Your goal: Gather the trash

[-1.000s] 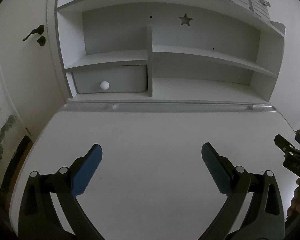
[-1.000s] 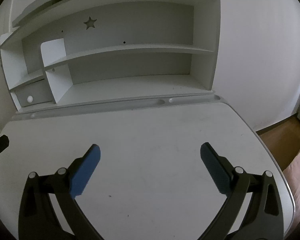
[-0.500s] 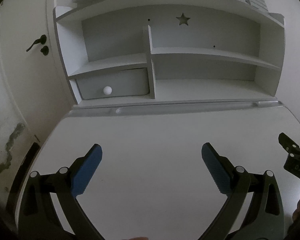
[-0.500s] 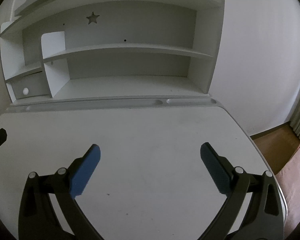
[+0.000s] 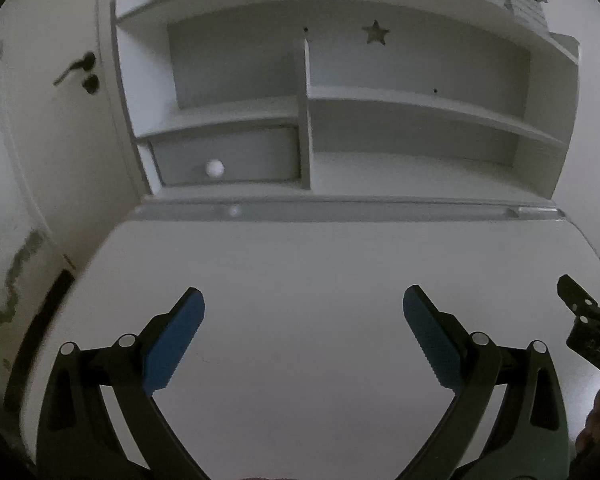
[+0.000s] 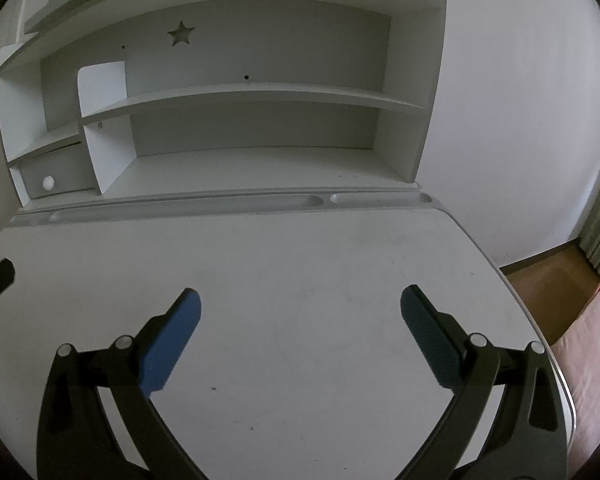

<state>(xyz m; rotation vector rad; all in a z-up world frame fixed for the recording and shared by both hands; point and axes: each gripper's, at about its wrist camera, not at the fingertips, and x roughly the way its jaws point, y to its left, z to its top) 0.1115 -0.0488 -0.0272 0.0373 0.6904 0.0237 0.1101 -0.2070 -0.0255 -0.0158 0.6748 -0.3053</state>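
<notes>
No trash shows in either view, so where the thing to be collected lies cannot be told; it is not on the visible part of the white desk top nor on the shelves of the pale grey hutch at the far edge. The left gripper hangs over the near middle of the desk with its blue-padded fingers spread wide and nothing between them, and the right gripper hovers the same way just to its right, equally wide and unloaded. Both appear held level and ready, probably so the cameras can scan for litter. A small grey drawer with a round white knob sits shut at the hutch's lower left. A white door with a dark handle stands far left, brown wooden floor far right.
</notes>
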